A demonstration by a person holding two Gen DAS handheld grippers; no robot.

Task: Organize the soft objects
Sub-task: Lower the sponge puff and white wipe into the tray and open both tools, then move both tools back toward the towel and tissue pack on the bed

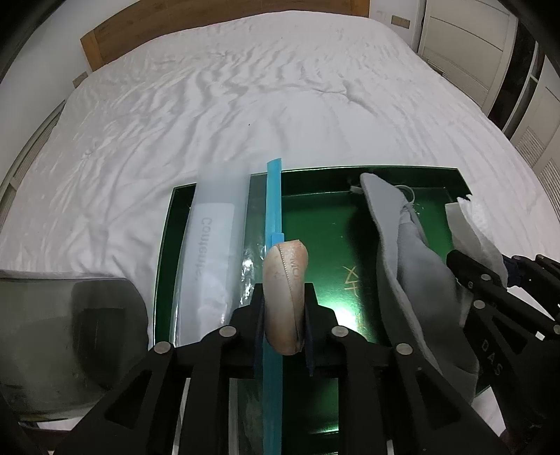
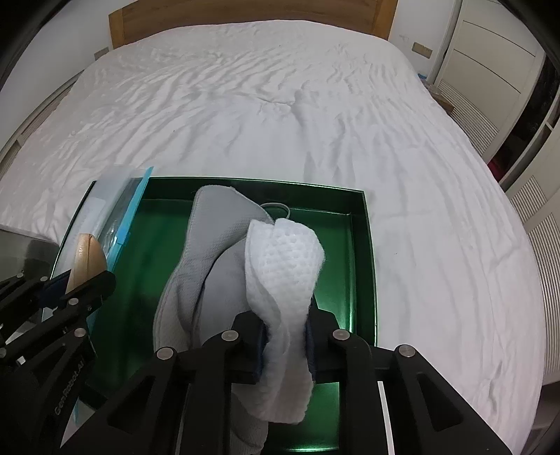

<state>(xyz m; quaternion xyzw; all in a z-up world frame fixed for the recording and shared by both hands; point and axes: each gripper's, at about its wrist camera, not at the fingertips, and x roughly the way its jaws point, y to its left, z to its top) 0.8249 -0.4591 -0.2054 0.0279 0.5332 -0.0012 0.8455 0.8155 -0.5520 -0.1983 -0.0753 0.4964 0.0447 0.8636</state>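
Observation:
A shallow green box (image 1: 325, 175) (image 2: 364, 245) lies on the white bed. My left gripper (image 1: 284, 301) is shut on a tan soft insole (image 1: 285, 280), held edge-up above the box; it also shows in the right wrist view (image 2: 84, 259). My right gripper (image 2: 285, 332) is shut on a white textured cloth pad (image 2: 287, 266) above the box. Beside it stands a grey insole (image 2: 206, 238) (image 1: 392, 245), edge-up in the box. A clear zip bag with a blue strip (image 1: 274, 210) (image 2: 133, 213) leans at the box's left side.
The white wrinkled bed sheet (image 1: 245, 105) (image 2: 280, 105) spreads beyond the box, with a wooden headboard (image 2: 245, 10) at the far end. Wardrobe doors (image 2: 490, 52) stand at the right. A dark grey object (image 1: 70, 332) sits at the left edge.

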